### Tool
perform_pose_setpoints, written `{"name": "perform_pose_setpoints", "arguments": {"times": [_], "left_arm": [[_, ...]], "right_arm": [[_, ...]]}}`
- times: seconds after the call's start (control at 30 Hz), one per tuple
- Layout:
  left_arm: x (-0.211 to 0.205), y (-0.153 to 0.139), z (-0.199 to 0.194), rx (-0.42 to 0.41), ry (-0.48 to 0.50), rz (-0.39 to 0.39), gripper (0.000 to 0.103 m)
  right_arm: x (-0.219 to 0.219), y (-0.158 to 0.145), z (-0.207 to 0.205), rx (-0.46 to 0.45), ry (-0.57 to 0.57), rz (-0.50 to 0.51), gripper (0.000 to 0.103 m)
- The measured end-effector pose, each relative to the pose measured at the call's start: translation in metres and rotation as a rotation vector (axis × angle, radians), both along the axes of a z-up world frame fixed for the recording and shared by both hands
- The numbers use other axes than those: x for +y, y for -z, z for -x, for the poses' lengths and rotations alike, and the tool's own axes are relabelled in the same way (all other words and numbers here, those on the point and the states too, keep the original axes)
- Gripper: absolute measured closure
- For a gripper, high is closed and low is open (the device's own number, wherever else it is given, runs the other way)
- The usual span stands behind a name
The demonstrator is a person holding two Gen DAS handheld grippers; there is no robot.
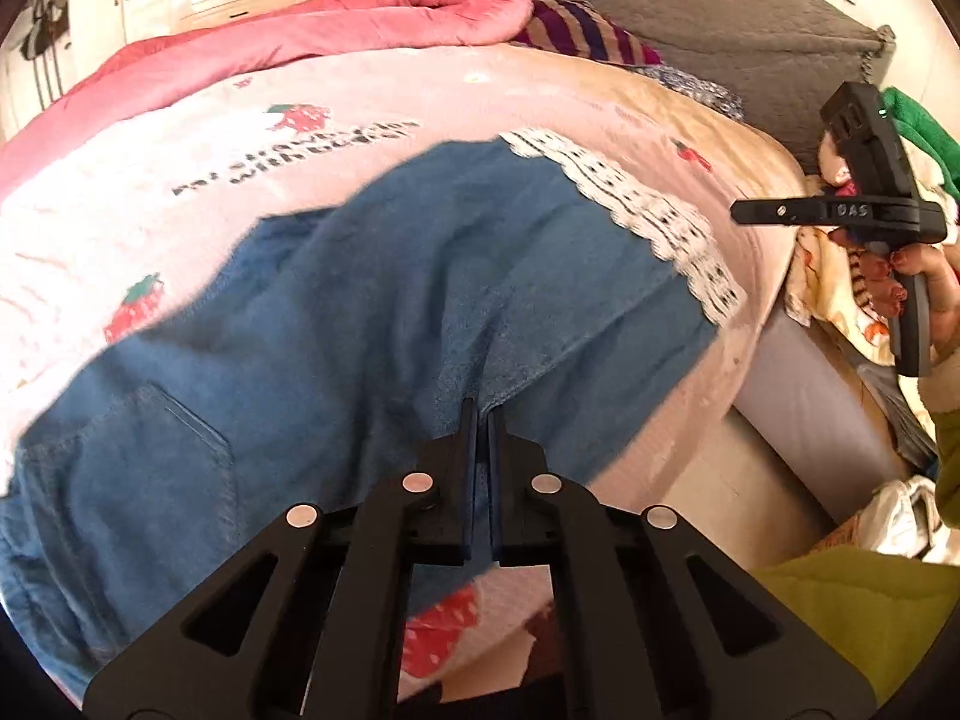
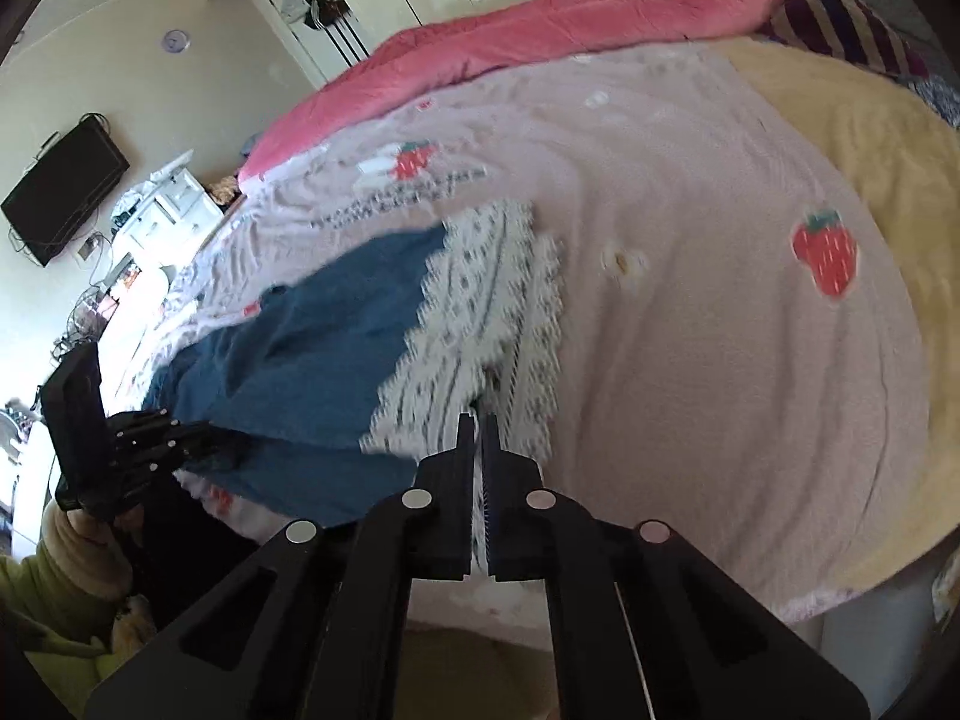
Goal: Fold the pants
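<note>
Denim pants (image 1: 372, 300): left gripper (image 1: 483, 414) jaws pinch edge, right gripper (image 2: 480, 420) jaws pinch lace hem (image 2: 480, 324).

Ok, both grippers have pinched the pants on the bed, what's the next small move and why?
Probably lift the right gripper, shut on the lace hem, and carry it toward the left gripper, which pins the denim. The pants lie spread flat on the blanket, so that starts a fold.
</note>
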State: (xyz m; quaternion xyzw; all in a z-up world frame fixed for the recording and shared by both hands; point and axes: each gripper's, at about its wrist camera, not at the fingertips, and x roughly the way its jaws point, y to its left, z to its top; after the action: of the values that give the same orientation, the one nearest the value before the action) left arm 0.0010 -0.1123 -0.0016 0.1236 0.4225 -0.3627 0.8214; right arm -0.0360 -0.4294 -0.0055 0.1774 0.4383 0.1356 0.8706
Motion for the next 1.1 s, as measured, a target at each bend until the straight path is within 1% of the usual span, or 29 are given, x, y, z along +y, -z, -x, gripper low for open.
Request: {"name": "perform_pose_setpoints", "arguments": {"times": [0.07, 0.1, 0.13, 0.17, 0.2, 0.23, 0.37, 0.47, 0.5, 0.53, 0.6, 0.67, 0.77, 0.83, 0.93, 1.0, 1.1], "left_arm": [[-0.005, 0.007, 0.005, 0.001, 0.008, -0.015, 0.103], [-0.007, 0.009, 0.006, 0.003, 0.01, -0.024, 0.103], [-0.008, 0.011, 0.007, 0.003, 0.013, -0.029, 0.103], [-0.009, 0.011, 0.008, 0.003, 0.012, -0.033, 0.103], [-0.01, 0.011, 0.008, -0.001, 0.009, -0.035, 0.103], [-0.01, 0.01, 0.008, -0.003, 0.008, -0.034, 0.103], [-0.011, 0.007, 0.008, -0.005, -0.002, -0.033, 0.103], [-0.013, 0.006, 0.006, -0.007, -0.005, -0.034, 0.103], [-0.014, 0.006, 0.007, -0.009, -0.006, -0.035, 0.103], [-0.015, 0.005, 0.006, -0.01, -0.005, -0.036, 0.103], [-0.016, 0.004, 0.006, -0.013, -0.004, -0.036, 0.103], [-0.016, 0.001, 0.007, -0.021, 0.008, -0.035, 0.103], [-0.013, -0.003, 0.012, -0.03, 0.028, -0.033, 0.103], [-0.011, -0.002, 0.015, -0.026, 0.038, -0.027, 0.103], [-0.013, 0.006, 0.019, -0.014, 0.055, -0.051, 0.103], [-0.015, 0.016, 0.021, 0.002, 0.065, -0.076, 0.103], [-0.017, 0.025, 0.023, 0.02, 0.075, -0.099, 0.103]], "right_arm": [[0.0, 0.002, 0.003, -0.016, 0.008, -0.049, 0.1], [0.0, 0.002, 0.003, -0.025, 0.005, -0.064, 0.096], [0.003, 0.002, 0.002, -0.03, 0.011, -0.051, 0.083], [0.005, 0.002, -0.001, -0.027, 0.015, -0.031, 0.074], [0.009, 0.001, -0.004, -0.029, 0.007, -0.013, 0.063], [0.012, 0.0, -0.006, -0.037, -0.005, -0.001, 0.062], [0.021, 0.001, -0.022, -0.049, -0.023, 0.025, 0.062], [0.025, 0.013, -0.035, -0.004, -0.026, 0.049, 0.063], [0.027, 0.016, -0.037, 0.006, -0.032, 0.058, 0.075], [0.028, 0.017, -0.038, 0.012, -0.04, 0.063, 0.093], [0.027, 0.013, -0.033, 0.0, -0.045, 0.045, 0.096], [0.022, 0.005, -0.025, -0.016, -0.04, 0.023, 0.096], [0.012, -0.011, -0.004, -0.041, -0.033, 0.032, 0.096], [0.011, -0.014, 0.006, -0.042, -0.045, 0.024, 0.096], [0.016, 0.0, 0.016, 0.0, -0.065, 0.056, 0.096], [0.018, 0.014, 0.014, 0.034, -0.06, 0.061, 0.096], [0.02, 0.03, 0.012, 0.056, -0.047, 0.068, 0.096]]}}
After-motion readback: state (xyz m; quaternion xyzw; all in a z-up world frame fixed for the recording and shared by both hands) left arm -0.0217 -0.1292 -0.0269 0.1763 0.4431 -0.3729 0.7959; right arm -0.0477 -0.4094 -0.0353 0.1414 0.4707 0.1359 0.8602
